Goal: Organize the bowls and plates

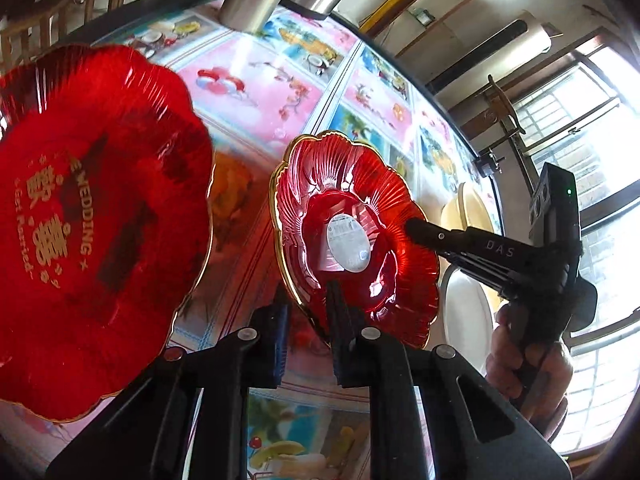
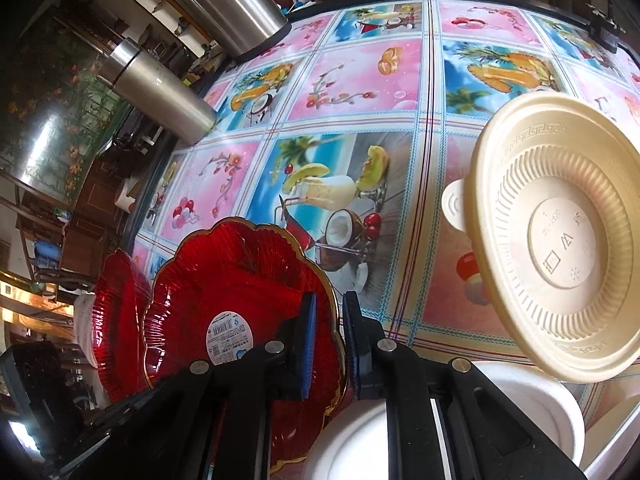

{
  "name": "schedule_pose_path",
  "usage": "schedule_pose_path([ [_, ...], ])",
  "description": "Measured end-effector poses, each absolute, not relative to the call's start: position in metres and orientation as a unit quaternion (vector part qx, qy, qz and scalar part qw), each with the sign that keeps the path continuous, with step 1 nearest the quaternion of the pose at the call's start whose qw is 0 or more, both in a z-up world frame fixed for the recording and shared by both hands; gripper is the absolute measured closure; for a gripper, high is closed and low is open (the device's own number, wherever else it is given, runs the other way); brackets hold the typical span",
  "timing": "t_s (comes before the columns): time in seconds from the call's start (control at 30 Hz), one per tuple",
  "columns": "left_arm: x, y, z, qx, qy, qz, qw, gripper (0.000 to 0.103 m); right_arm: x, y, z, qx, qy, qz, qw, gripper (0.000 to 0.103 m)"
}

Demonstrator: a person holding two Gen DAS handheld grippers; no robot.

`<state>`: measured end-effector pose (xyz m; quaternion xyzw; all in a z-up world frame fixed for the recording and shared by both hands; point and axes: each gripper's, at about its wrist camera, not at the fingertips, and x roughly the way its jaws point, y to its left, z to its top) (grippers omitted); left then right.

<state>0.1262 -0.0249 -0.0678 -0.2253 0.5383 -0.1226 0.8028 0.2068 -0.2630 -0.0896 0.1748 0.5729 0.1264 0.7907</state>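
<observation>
Left claw: the nearest thing in its own view. Its fingers are spread, and the lower rim of the small red plate stands in the gap. I cannot tell if a pad touches the rim.
Right claw: pressed together on the gold rim of the same plate, at the side opposite the left claw. A hand holds its handle.
Small red plate: lifted off the table and tilted on edge, with the sticker side toward both cameras.
Large red plate: just to the left of the left claw, apart from the small one.
Cream bowl: to the right of the right claw, tipped with its underside showing, above a white bowl.
Risk, slipping: I think the glossy rim is held at one narrow point only, so the plate may turn or drop.
Risk, knocking: a swing to the right may hit the tipped cream bowl, and one to the left may strike the large plate.
</observation>
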Motion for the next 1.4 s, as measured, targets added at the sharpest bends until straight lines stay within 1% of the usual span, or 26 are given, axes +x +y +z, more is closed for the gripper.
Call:
schedule_pose_path([
  [0.23,0.124,-0.023,-0.048,-0.226,0.514,-0.132,0.817,0.089,0.2,-0.267,-0.066,0.19,0.545,0.137,0.805,0.091],
  [0.37,0.122,-0.017,-0.031,-0.229,0.496,-0.142,0.826,0.089,0.19,-0.265,-0.038,0.194,0.514,0.146,0.823,0.094],
  [0.5,0.119,-0.004,-0.015,-0.231,0.477,-0.144,0.836,0.089,0.177,-0.256,-0.011,0.2,0.484,0.165,0.836,0.095],
  [0.67,0.112,0.024,0.004,-0.222,0.457,-0.14,0.85,0.089,0.16,-0.225,0.016,0.199,0.451,0.18,0.851,0.095],
  [0.83,0.107,0.068,0.016,-0.217,0.445,-0.121,0.86,0.088,0.157,-0.18,0.029,0.207,0.438,0.216,0.848,0.095],
  [1.0,0.099,0.114,0.013,-0.203,0.438,-0.079,0.872,0.088,0.156,-0.122,0.016,0.186,0.46,0.237,0.835,0.095],
  [1.13,0.096,0.138,-0.01,-0.195,0.458,-0.055,0.866,0.088,0.156,-0.085,-0.009,0.159,0.49,0.235,0.824,0.095],
  [1.27,0.101,0.152,-0.041,-0.195,0.488,-0.038,0.85,0.088,0.156,-0.062,-0.036,0.135,0.517,0.224,0.815,0.095],
  [1.4,0.102,0.154,-0.047,-0.168,0.499,-0.021,0.85,0.088,0.154,-0.045,-0.052,0.105,0.53,0.217,0.813,0.093],
])
